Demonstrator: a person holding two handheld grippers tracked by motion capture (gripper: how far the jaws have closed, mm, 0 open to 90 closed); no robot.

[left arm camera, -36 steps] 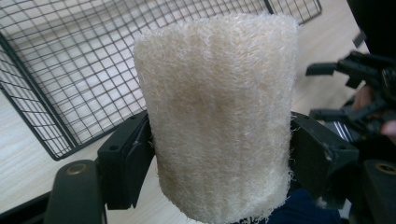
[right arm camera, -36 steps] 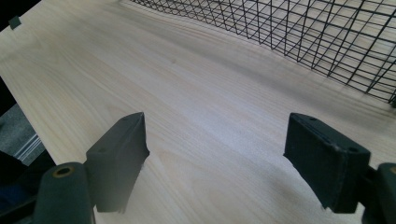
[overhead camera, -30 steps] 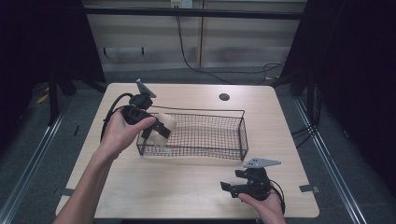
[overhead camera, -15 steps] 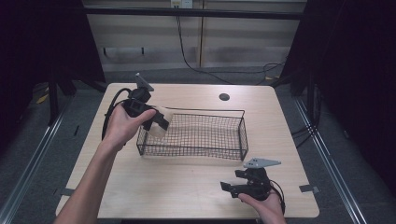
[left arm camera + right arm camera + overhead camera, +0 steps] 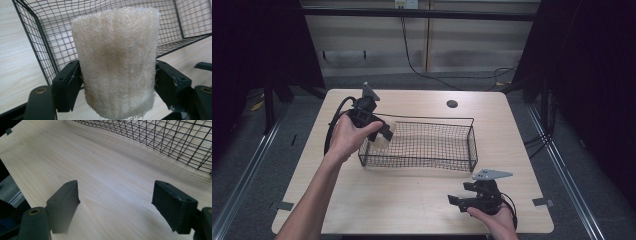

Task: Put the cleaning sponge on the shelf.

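A cream, fuzzy, roll-shaped sponge (image 5: 115, 57) stands upright between the jaws of my left gripper (image 5: 117, 90), which is shut on it. In the high view the left gripper (image 5: 382, 134) holds the sponge (image 5: 383, 142) at the left end of a black wire basket (image 5: 432, 120), about at rim height. The basket's mesh (image 5: 37, 37) lies right behind the sponge, and what shows of its inside is bare. My right gripper (image 5: 457, 202) rests low at the table's front right, open, with nothing between its jaws. The right gripper view has that gripper (image 5: 115, 202) over bare wood.
The light wooden table (image 5: 402, 200) has a round cable hole (image 5: 452, 104) at its far side. The basket's near wall (image 5: 162, 137) runs across the top of the right gripper view. Dark floor and metal rails surround the table.
The left hand has turned and drawn back a little toward the far left, and the sponge now hangs at the basket's left end. The right gripper has not moved.
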